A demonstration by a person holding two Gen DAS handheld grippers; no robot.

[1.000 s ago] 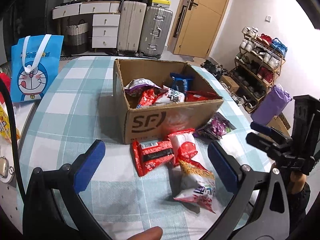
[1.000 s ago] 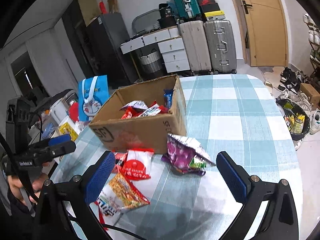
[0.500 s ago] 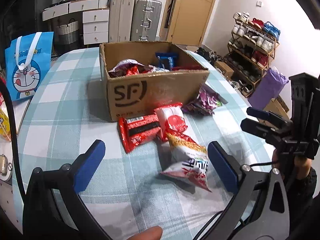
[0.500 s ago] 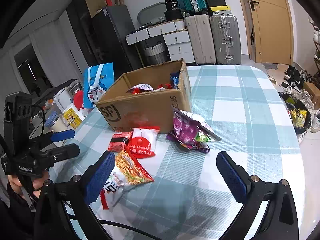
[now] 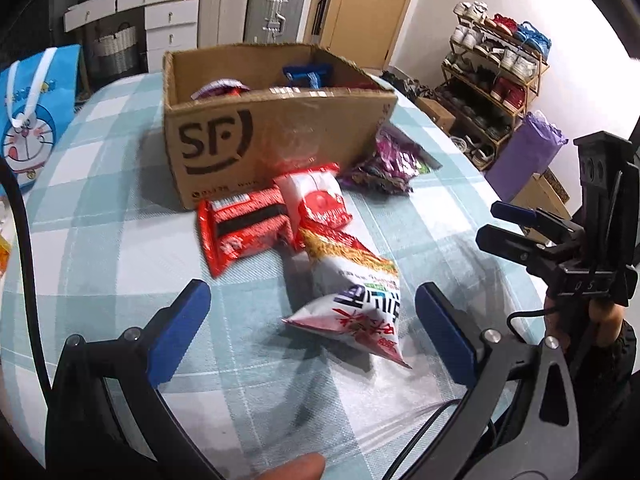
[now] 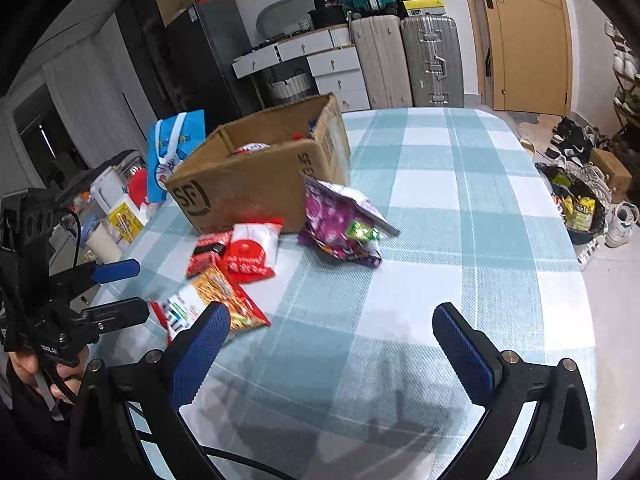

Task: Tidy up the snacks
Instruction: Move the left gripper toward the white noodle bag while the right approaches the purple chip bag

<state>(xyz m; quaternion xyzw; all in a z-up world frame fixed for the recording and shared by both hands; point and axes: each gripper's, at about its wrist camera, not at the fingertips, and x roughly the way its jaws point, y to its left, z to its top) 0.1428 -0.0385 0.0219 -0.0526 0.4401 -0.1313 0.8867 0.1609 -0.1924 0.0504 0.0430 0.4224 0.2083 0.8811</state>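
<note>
A cardboard SF box [image 5: 280, 128] [image 6: 256, 184] with several snacks inside stands on the checked table. In front of it lie a red-and-black packet [image 5: 246, 230] [image 6: 204, 252], a red-and-white packet [image 5: 318, 204] [image 6: 250, 256], a noodle-print bag [image 5: 356, 296] [image 6: 208, 300] and a purple bag [image 5: 390, 166] [image 6: 340, 226]. My left gripper [image 5: 312, 328] is open, low over the table just before the noodle-print bag. My right gripper [image 6: 330, 346] is open and empty over bare tablecloth, short of the purple bag.
A blue Doraemon bag [image 5: 34, 108] [image 6: 170, 152] stands left of the box. Cups and yellow boxes [image 6: 120, 216] crowd the table's left edge. Suitcases [image 5: 256, 8], drawers, a door and a shoe rack [image 5: 496, 80] lie beyond the table [image 6: 460, 184].
Both grippers have sunk lower and drawn back toward the table's near edge. The snacks loom larger in the left view. Both stay open; nothing was picked up.
</note>
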